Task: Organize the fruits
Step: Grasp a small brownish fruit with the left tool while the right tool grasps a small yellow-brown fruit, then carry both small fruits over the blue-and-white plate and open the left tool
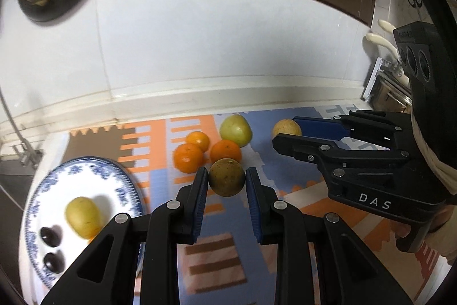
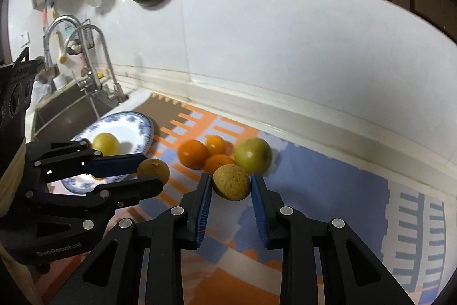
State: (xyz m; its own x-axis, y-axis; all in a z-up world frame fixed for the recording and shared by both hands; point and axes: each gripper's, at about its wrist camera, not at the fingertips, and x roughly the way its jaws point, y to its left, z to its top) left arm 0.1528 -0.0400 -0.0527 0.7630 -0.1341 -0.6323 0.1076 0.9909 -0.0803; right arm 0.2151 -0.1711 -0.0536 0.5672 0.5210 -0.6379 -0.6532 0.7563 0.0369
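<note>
The left tongs (image 1: 227,176) close narrowly on a brown speckled fruit (image 1: 227,176), its sides touching both blue pads, just near of the three oranges (image 1: 188,157) on the patterned mat (image 1: 160,182) covering the bench. The right tongs (image 2: 231,182) likewise grip a tan speckled fruit (image 2: 231,182) between their pads, just near of the green apple (image 2: 253,155). Far left, a blue-and-white plate (image 1: 125,185) carries a yellow fruit (image 1: 83,216) and two dark fruits (image 1: 50,236).
</note>
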